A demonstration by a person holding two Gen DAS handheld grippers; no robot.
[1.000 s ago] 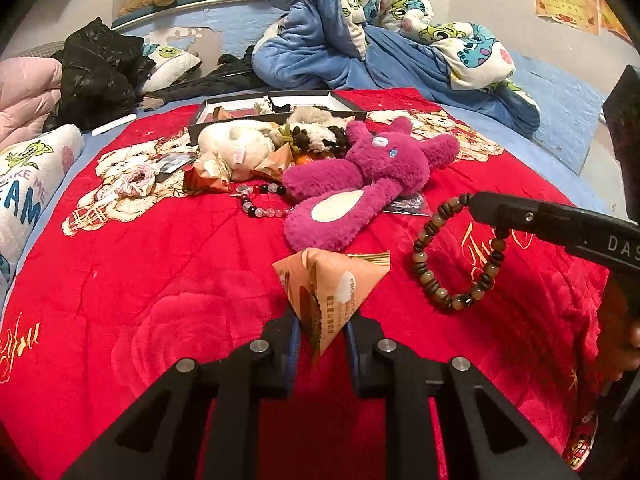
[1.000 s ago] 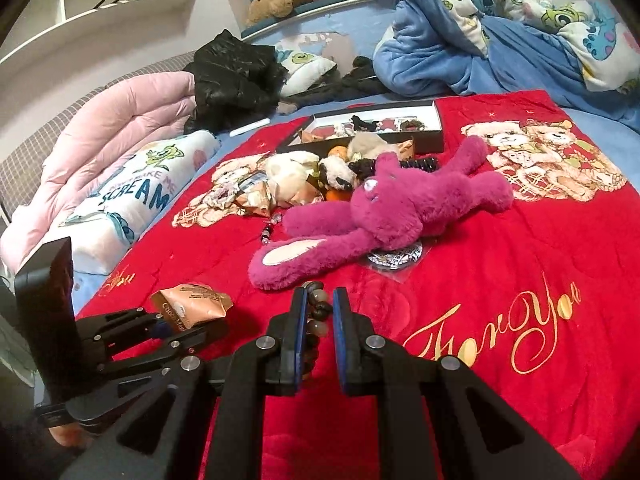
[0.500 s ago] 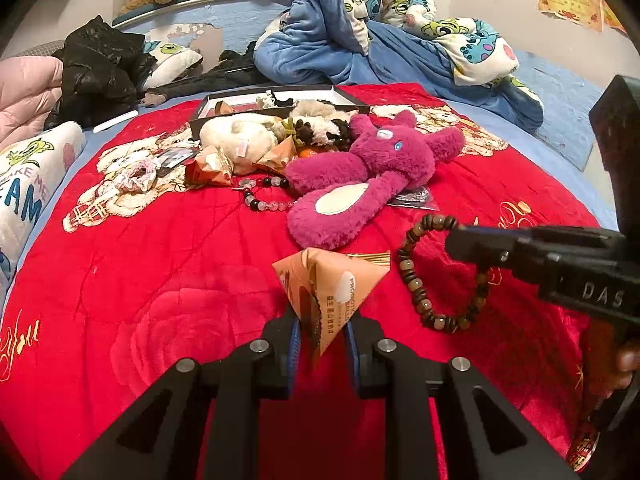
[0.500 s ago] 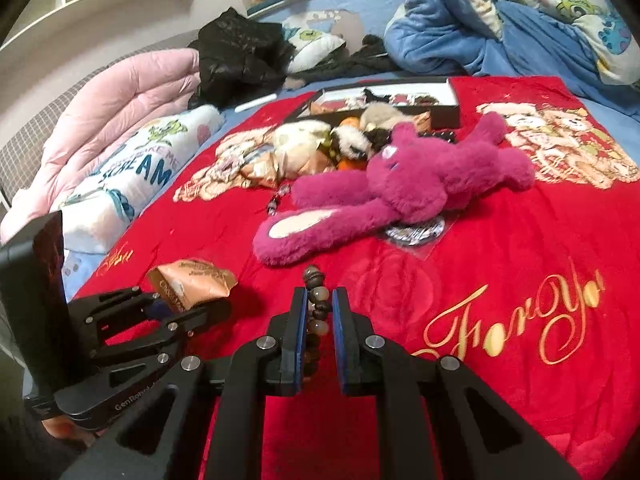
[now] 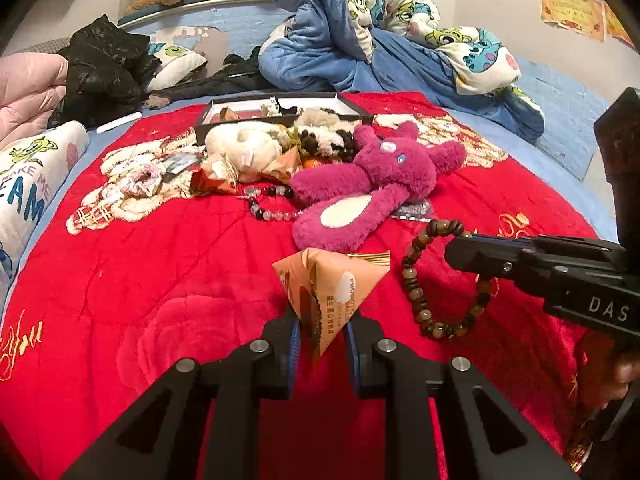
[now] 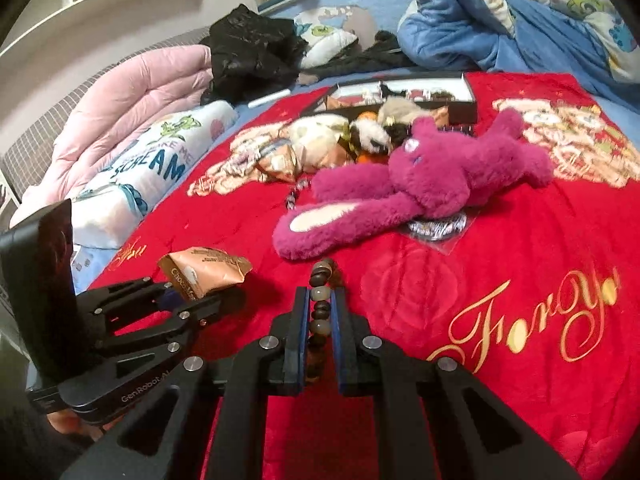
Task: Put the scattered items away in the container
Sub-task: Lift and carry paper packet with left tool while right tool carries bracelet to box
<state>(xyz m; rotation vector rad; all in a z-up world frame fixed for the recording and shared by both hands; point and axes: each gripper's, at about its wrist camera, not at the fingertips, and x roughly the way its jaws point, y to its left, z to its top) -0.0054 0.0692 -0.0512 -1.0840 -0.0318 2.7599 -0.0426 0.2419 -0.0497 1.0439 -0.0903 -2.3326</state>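
Beads (image 5: pixel 440 280) are pinched by the right hand-held gripper (image 6: pixel 319 320) and hang above the red blanket (image 5: pixel 140 280); an orange packet (image 5: pixel 332 292) is pinched by the left hand-held gripper (image 5: pixel 322 344) just beside them. Beyond, a magenta plush (image 5: pixel 372 184) is laid before the black box (image 5: pixel 280 110).

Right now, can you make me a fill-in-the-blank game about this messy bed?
1. The left hand-held gripper holds an orange snack ____.
2. The right hand-held gripper pinches a brown bead ____.
3. The big plush toy is ____ in colour.
4. The black box sits on the ____ blanket.

Missing words: packet; bracelet; pink; red
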